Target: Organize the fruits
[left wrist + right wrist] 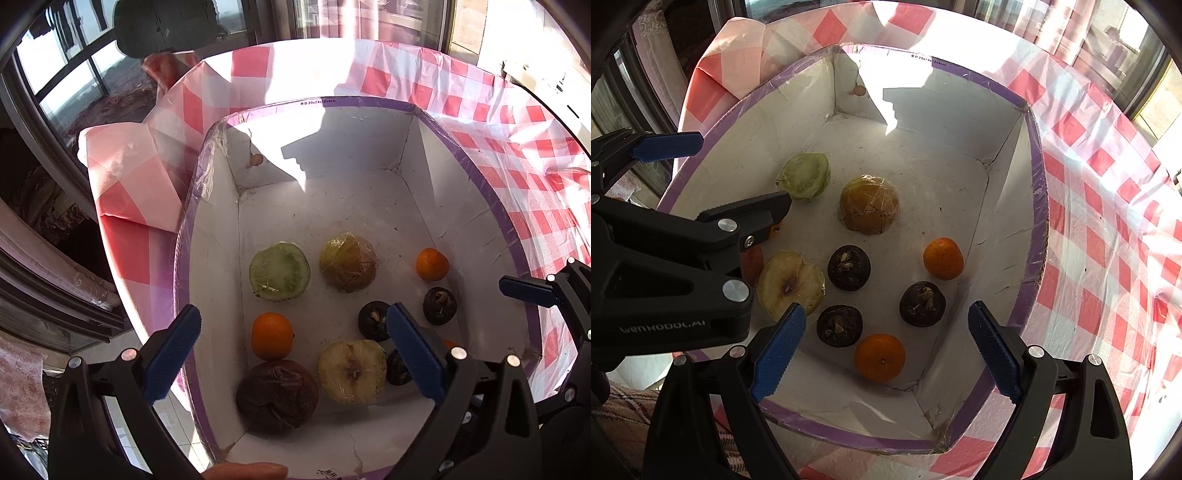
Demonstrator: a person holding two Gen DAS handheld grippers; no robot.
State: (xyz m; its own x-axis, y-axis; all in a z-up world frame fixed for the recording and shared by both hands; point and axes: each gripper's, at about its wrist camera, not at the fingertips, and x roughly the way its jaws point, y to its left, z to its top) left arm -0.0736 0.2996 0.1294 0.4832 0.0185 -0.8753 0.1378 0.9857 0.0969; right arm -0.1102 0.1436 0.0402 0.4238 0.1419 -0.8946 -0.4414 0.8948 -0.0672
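Note:
A white box with a purple rim (369, 101) (1038, 192) holds the fruit. Inside lie a green half fruit (279, 271) (807, 176), a wrapped yellow-brown half (348, 261) (870, 205), a cut pale apple half (352, 371) (790, 282), a dark wrapped fruit (277, 397), several small dark round fruits (849, 267) and small oranges (271, 335) (880, 357). My left gripper (295, 354) is open above the box's near left. My right gripper (886, 350) is open above the near right corner. Both are empty.
The box stands on a table under a red and white checked cloth (524, 177) (1108, 221). Windows and a dark chair (162, 26) lie beyond the table's far edge. A fingertip (247, 470) shows at the box's near rim.

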